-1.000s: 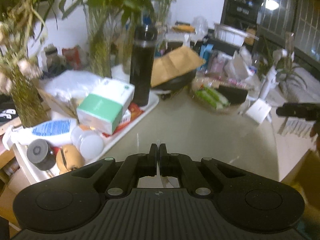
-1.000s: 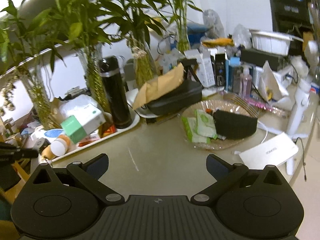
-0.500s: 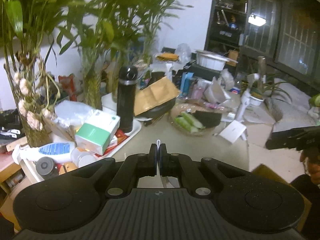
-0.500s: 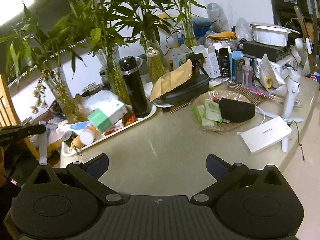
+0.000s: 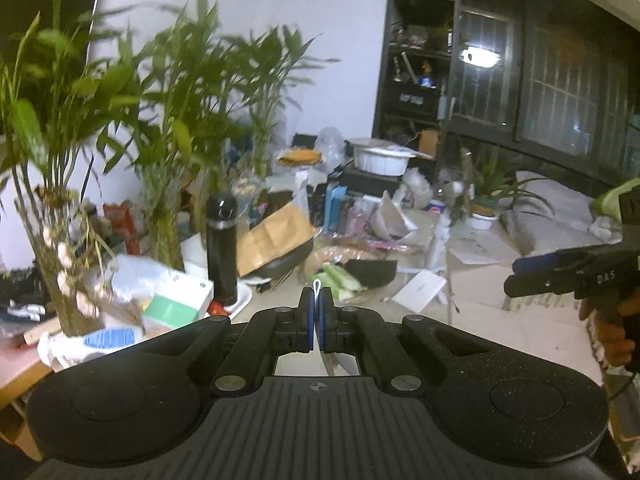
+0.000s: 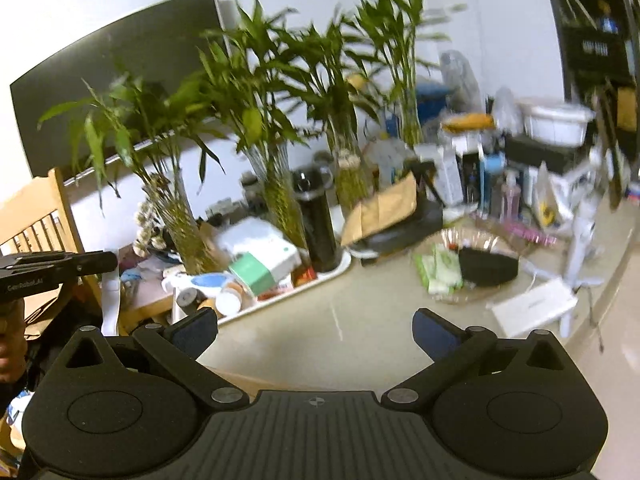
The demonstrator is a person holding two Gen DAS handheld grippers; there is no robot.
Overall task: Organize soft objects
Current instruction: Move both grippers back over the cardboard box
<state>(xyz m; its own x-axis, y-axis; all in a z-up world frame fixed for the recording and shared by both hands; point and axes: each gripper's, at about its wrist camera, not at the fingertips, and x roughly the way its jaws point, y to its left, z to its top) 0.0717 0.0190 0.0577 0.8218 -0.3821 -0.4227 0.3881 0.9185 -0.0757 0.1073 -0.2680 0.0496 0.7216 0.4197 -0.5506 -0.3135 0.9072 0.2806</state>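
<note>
White and thin, a soft strip of fabric or tape (image 6: 111, 302) is pinched between the blue pads of the left gripper (image 5: 317, 300), whose jaws are fully closed on it. Only a small loop of it is seen above the pads in the left wrist view. In the right wrist view its long end is seen hanging freely below that gripper, at the left edge of the beige table (image 6: 332, 332). The right gripper (image 6: 316, 328) is held wide apart and nothing is between its pads.

Other soft things, some pale green packs (image 6: 438, 268) and a black pouch (image 6: 486, 266), lie together in a clear glass dish (image 6: 460, 234) further on the table.

It is judged that the strip is being carried to a place where it can be sorted. For this step the pinch should be kept firm, because so thin a piece can slip out easily. The hanging end should be kept clear of the tall black bottle (image 6: 318, 226) and of the bamboo stems (image 6: 280, 204), on which it could catch. The loose end could probably be taken by the open gripper, so that the strip is laid down flat and not crumpled.
</note>
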